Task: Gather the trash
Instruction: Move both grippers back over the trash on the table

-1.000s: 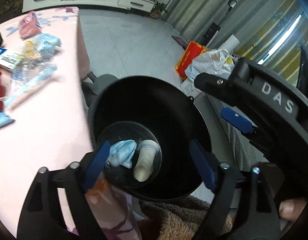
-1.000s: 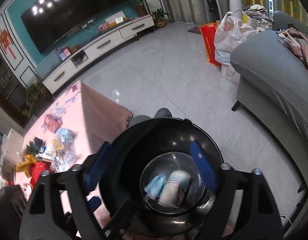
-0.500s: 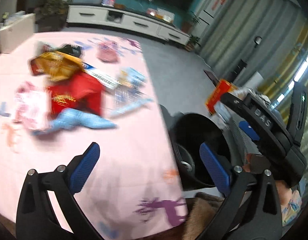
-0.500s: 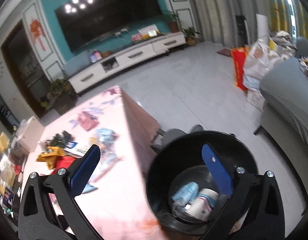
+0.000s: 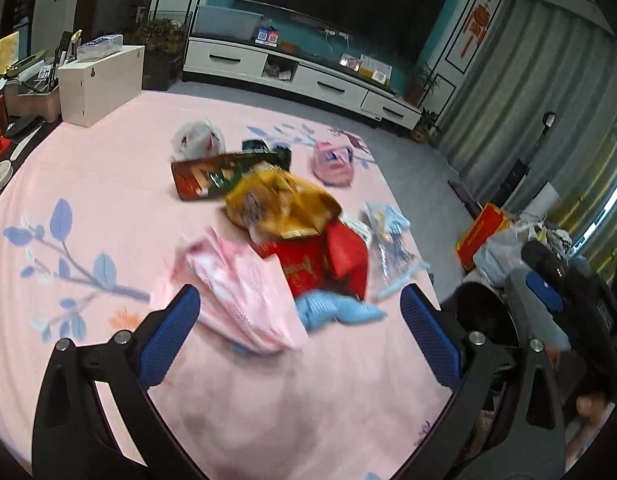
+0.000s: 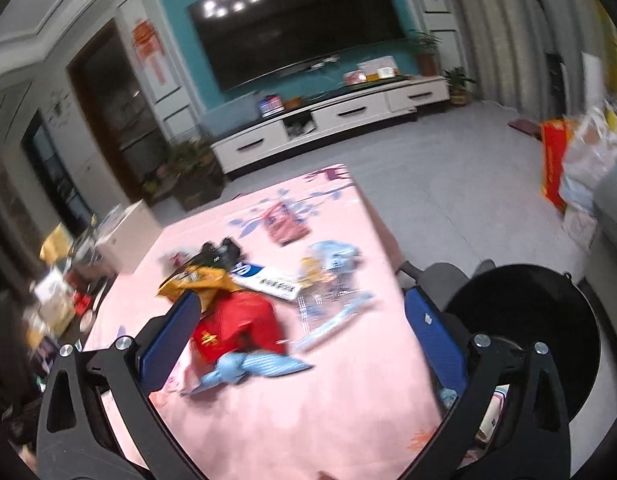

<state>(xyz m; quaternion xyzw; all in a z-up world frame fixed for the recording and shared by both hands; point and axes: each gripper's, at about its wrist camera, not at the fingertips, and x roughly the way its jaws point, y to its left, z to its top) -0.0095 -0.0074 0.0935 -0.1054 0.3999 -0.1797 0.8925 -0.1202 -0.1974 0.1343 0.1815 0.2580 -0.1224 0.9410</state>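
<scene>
A heap of wrappers lies on the pink tablecloth [image 5: 88, 208]: a red packet [image 5: 320, 260], a yellow bag [image 5: 280, 204], a pink packet [image 5: 244, 284], a light blue wrapper [image 5: 336, 312] and a small pink bag [image 5: 334, 162]. My left gripper [image 5: 300, 336] hangs open above the near side of the heap, holding nothing. In the right wrist view my right gripper [image 6: 300, 340] is open and empty over the red packet [image 6: 236, 330] and blue wrapper [image 6: 252, 366]. The black trash bin [image 6: 548, 320] stands beside the table at right, seen also as the bin [image 5: 480, 312] in the left view.
A white box [image 5: 100, 84] stands at the table's far left corner. A white TV cabinet [image 5: 300, 80] runs along the back wall. A red carton [image 5: 482, 236] and plastic bags sit on the grey floor at right. A grey sofa edge [image 6: 612, 232] is at far right.
Both grippers swung from above the bin leftward over the table; the wrapper heap now fills both views. Their jaws stand wider than a second ago. A tissue and cup lay in the bin earlier.
</scene>
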